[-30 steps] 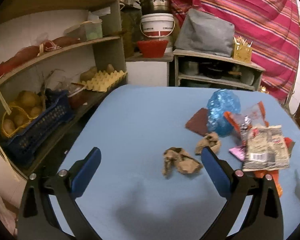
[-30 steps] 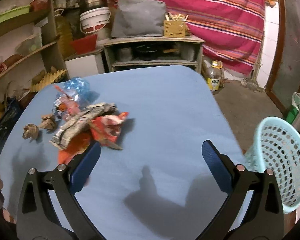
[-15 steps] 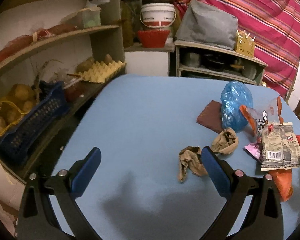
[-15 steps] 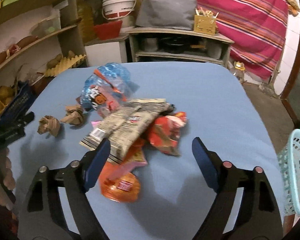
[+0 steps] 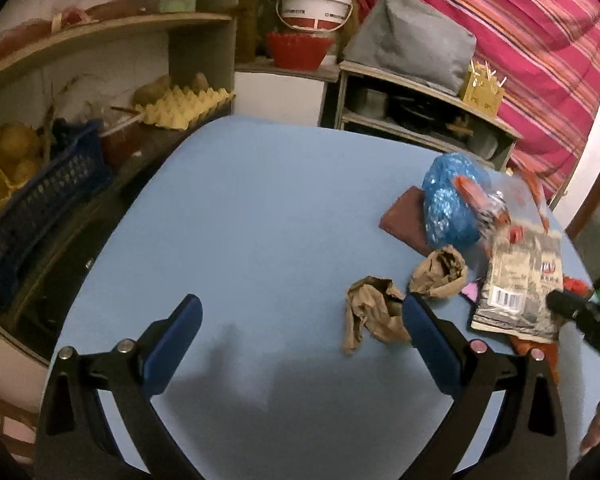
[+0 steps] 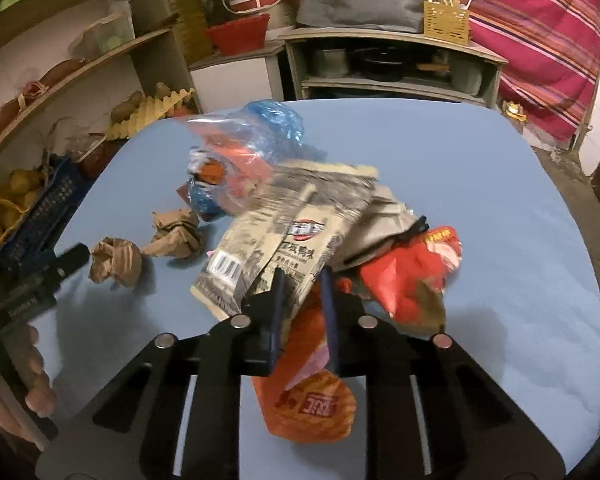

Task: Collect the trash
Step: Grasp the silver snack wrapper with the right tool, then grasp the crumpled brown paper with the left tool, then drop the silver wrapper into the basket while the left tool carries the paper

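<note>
Between the wide-apart left fingers (image 5: 302, 330) lies only bare blue surface (image 5: 260, 220); nothing is held. Touching the inner side of the right-hand finger is a crumpled brown paper (image 5: 374, 314), and a second paper ball (image 5: 438, 274) sits just beyond that fingertip. Farther past it are a blue bag (image 5: 450, 210) and a grey wrapper (image 5: 520, 288), whose near corner the dark tip of the other tool reaches.

Seen from the right wrist, the right fingers (image 6: 302, 280) are nearly together and closing, with the lower edge of the grey wrapper (image 6: 284, 232) and an orange packet (image 6: 310, 400) pinched between them. A red packet (image 6: 412, 272) lies just right of the fingertips, touching the pile. The two brown paper balls (image 6: 116, 260) rest well left of the fingers, beside the left tool and the hand (image 6: 16, 384) holding it.
</note>
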{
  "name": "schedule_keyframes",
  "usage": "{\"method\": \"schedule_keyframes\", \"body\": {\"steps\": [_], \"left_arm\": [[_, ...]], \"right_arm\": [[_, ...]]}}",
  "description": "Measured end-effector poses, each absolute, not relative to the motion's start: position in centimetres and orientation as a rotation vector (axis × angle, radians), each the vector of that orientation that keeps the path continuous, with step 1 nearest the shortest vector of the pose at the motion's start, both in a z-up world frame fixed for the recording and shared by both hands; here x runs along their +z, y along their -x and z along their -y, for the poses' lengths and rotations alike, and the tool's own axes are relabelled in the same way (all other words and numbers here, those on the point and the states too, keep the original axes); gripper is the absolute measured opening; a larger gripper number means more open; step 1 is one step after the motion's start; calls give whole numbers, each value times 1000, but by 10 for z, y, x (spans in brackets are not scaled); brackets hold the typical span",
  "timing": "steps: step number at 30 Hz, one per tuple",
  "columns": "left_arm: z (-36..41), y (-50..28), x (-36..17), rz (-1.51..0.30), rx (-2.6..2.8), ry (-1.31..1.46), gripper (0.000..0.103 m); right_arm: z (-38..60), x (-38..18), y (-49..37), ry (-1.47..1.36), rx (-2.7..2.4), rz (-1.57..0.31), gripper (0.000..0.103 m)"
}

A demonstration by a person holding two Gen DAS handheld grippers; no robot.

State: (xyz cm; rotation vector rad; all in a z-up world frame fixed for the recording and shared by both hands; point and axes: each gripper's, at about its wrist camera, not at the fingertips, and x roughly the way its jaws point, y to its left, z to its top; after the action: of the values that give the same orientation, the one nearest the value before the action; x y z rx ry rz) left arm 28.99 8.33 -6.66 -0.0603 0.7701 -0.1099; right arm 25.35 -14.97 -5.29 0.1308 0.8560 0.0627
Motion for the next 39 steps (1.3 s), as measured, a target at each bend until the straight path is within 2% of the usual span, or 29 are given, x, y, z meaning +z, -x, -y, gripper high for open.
{"method": "schedule_keyframes", "body": {"steps": [3, 19, 21, 23, 28, 39], "left_arm": [[-72, -288, -68, -756, -107, 12, 98], [-39, -310, -86, -782, -154, -35, 96], [-39, -310, -86, -783, -177, -30, 88], [-37, -308, -85, -791, -216, -13, 72], [-24, -302, -80, -797, -256, -30, 48], [-44, -277, -56, -757, -166, -1, 45]], "right_arm": [[153, -48, -255, -130, 71, -839, 5], [171, -39, -247, -151, 97, -804, 4], [173, -39, -247, -160, 103, -802, 4], [175, -39, -246, -171, 110, -799, 4], [178, -33, -241, -179, 120, -783, 4], [190, -12, -213, -205, 155, -731, 4]]}}
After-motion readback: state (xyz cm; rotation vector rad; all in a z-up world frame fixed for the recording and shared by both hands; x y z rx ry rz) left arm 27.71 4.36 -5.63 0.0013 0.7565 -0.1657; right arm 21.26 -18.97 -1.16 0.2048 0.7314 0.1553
